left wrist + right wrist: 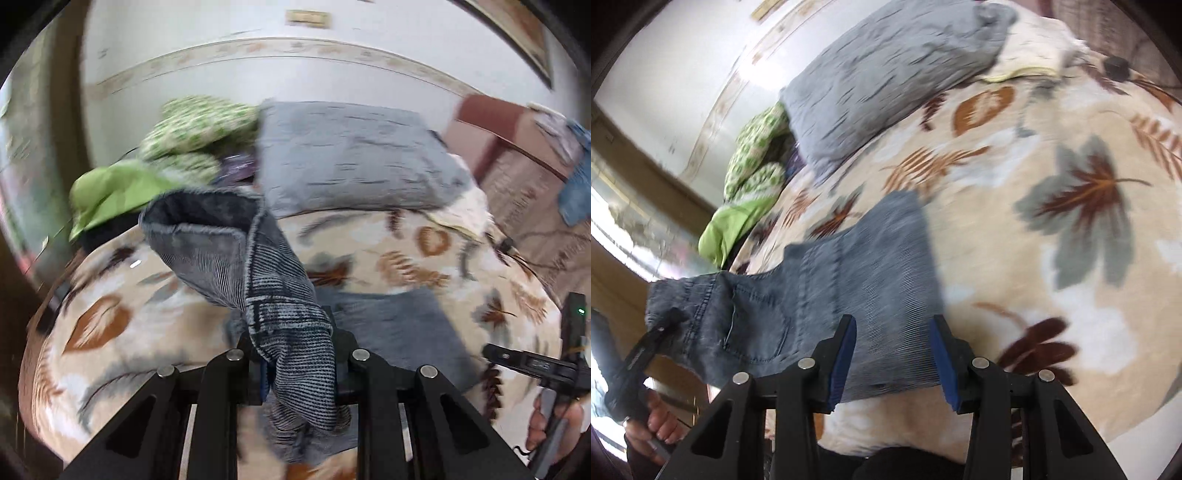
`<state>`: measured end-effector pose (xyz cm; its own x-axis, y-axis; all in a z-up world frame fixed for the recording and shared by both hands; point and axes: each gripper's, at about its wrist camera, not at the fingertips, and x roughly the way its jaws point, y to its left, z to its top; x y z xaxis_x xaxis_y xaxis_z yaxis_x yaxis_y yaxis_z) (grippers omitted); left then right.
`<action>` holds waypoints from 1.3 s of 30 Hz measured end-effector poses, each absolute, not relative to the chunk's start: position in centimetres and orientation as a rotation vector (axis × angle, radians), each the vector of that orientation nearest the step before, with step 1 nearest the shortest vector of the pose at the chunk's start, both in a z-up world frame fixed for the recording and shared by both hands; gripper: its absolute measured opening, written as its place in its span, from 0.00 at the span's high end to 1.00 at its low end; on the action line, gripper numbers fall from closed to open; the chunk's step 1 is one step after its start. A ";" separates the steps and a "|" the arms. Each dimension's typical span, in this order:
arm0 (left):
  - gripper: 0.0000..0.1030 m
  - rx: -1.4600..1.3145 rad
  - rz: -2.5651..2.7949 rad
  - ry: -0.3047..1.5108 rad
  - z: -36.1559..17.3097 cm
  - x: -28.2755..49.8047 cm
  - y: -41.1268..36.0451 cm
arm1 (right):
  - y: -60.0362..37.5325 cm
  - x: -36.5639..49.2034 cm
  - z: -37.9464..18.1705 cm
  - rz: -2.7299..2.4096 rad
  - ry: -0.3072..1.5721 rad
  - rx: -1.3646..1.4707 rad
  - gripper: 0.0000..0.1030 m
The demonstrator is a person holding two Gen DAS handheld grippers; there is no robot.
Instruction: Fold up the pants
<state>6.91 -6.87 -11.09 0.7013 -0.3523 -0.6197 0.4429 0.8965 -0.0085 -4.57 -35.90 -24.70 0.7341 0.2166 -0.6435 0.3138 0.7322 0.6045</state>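
Over the bed (1071,110), left gripper (295,354) jaws pinching pants (812,295), right gripper (892,354) jaws spread

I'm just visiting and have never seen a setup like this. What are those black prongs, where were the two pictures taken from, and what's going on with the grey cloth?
No robot here: a person holds a two-finger gripper in each hand, each carrying a fisheye camera looking along its fingers. One view is from the left gripper, shut on a bunch of the grey pants. The other is from the right gripper, whose blue pads straddle the pants without clearly pressing them. The pants lie partly on a leaf-patterned blanket, with a grey pillow and green bedding behind.
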 end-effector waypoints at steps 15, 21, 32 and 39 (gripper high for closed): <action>0.46 0.236 -0.760 0.790 -15.7 4.6 -19.5 | -44.0 -9.3 -25.9 -0.209 0.716 0.856 0.56; 0.40 0.192 -0.574 0.766 -14.7 7.1 -12.4 | -41.8 -7.3 -25.8 -0.143 0.738 0.849 0.56; 0.40 0.250 -0.400 0.801 -18.5 8.9 -9.0 | -31.9 4.8 -20.3 0.086 0.761 0.622 0.56; 0.39 0.389 -0.455 0.799 -23.0 6.8 -11.7 | -30.4 13.0 -24.7 0.041 0.963 0.560 0.54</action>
<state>6.82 -11.66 -22.96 0.6117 -0.2398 -0.7539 0.5258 0.8352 0.1610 13.02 -30.39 -24.71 0.5820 0.2758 -0.7650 0.2100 0.8578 0.4690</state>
